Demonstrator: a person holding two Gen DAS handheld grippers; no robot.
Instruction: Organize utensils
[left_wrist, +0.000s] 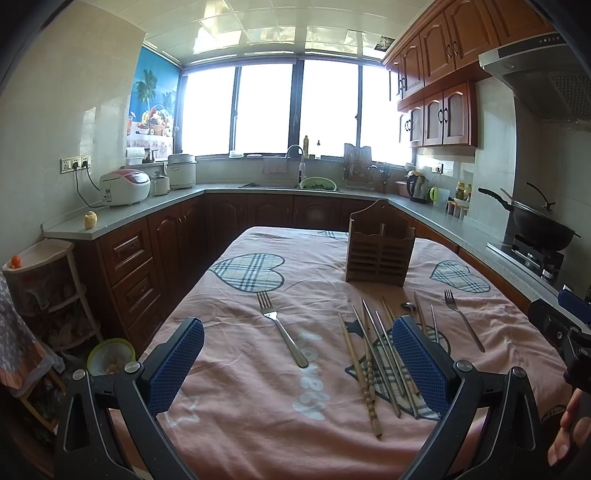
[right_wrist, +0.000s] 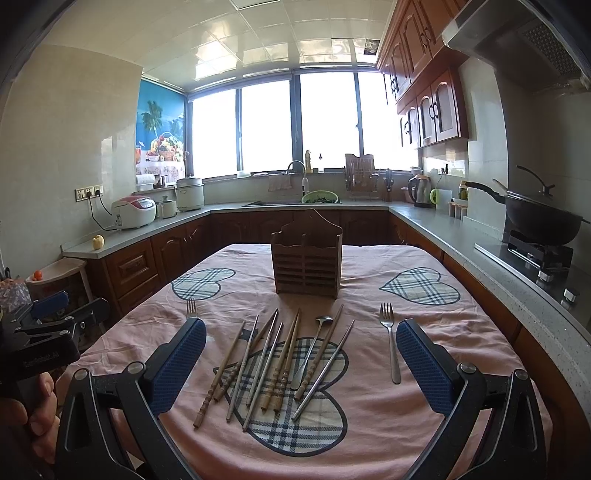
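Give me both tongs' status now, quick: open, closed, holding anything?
Left tongs: open, holding nothing, above the tablecloth near a fork.
Right tongs: open, holding nothing, above the chopsticks.

Two fisheye cameras are looking along a cloth-covered table toward a kitchen window.

The left wrist view is sitting low at the near edge, left of the chopsticks (left_wrist: 373, 365), facing the wooden holder (left_wrist: 380, 251) off to its right. The right wrist view is sitting further right, facing the holder (right_wrist: 306, 258) straight on. Both are sharing the tablecloth (left_wrist: 258, 387), forks, counters and window; each is catching the other gripper at its side edge.
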